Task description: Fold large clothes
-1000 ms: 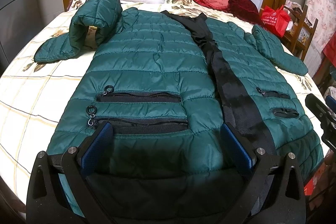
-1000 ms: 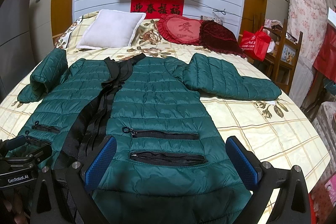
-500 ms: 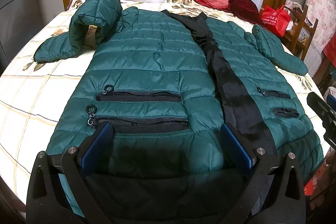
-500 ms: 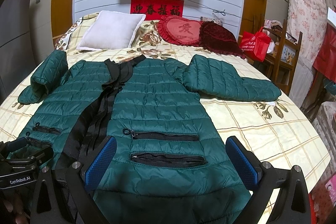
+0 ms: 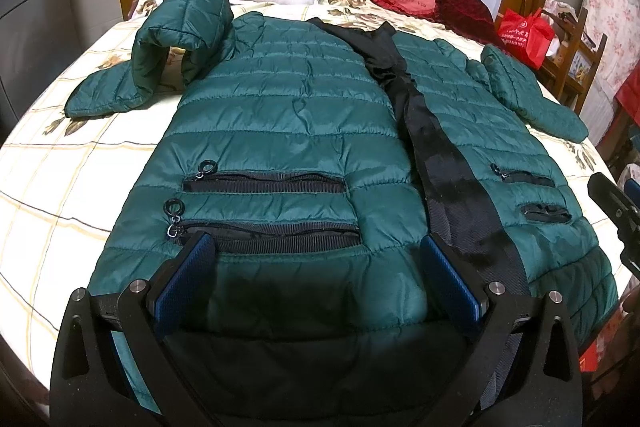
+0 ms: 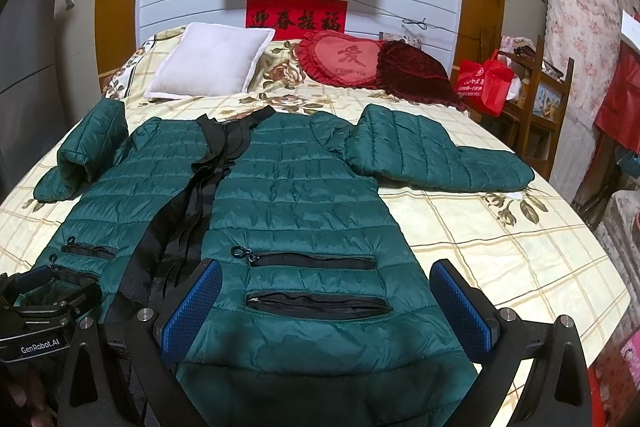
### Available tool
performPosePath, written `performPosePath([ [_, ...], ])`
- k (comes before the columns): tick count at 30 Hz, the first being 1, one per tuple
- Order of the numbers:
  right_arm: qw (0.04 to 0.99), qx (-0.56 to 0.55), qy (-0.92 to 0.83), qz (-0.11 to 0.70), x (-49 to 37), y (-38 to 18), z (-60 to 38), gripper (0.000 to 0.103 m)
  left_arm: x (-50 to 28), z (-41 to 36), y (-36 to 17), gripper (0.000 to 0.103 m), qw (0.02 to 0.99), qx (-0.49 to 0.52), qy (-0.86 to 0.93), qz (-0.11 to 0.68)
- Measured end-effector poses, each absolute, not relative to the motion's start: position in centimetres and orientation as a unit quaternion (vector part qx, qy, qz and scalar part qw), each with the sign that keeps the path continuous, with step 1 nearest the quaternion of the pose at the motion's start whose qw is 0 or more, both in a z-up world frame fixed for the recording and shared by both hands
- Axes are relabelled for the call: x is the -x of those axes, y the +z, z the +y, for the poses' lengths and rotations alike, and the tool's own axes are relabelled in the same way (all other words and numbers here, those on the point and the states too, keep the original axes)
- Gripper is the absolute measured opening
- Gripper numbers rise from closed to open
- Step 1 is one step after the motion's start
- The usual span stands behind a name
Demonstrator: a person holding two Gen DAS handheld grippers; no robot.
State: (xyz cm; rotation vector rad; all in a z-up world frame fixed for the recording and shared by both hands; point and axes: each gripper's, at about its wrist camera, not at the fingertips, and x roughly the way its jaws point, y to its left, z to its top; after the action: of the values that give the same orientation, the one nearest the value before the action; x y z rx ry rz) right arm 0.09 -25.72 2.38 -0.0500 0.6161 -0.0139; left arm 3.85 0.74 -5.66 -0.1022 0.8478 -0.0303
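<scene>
Green puffer jacket lies flat across bed; L gripper & R gripper both spread over hem at bed's near edge.

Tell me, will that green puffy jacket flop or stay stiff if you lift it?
Probably flops: the jacket lies limp on the bed, one sleeve slumped. Likely light, being puffy and quilted. The shiny shell may slip.

Left claw built from matte black angled arms, silver round screw heads set at the joints, blue dimpled pads fitted inside each finger, right claw made alike, white "GenRobot.AI" lettering printed on a black housing.
</scene>
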Motion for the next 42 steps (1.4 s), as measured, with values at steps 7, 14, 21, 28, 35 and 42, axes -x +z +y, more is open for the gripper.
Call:
performPosePath([
  [7,0.952,0.015,-0.004,0.305,-0.2,2.3,-25.8,0.103,-3.8,0.7,-5.7,0.103,0.910,0.050,-0.014,0.411],
  [14,0.952,0.012,-0.001,0.307,-0.2,2.2,-25.2,0.103,-3.7,0.7,-5.5,0.103,0.912,0.049,-0.014,0.408],
  [21,0.953,0.019,-0.002,0.303,0.3,2.4,-25.0,0.103,-3.3,0.4,-5.0,0.103,0.913,0.049,-0.015,0.405],
  [28,0.953,0.012,-0.003,0.301,0.6,2.4,-25.5,0.103,-3.1,0.1,-4.7,0.103,0.914,0.042,-0.014,0.403],
  [35,0.953,0.003,-0.005,0.303,0.6,2.4,-26.0,0.103,-3.1,0.2,-4.7,0.103,0.914,0.041,-0.010,0.403],
  [42,0.953,0.003,-0.005,0.302,0.6,2.6,-26.1,0.103,-3.1,0.1,-4.9,0.103,0.914,0.035,-0.009,0.404],
])
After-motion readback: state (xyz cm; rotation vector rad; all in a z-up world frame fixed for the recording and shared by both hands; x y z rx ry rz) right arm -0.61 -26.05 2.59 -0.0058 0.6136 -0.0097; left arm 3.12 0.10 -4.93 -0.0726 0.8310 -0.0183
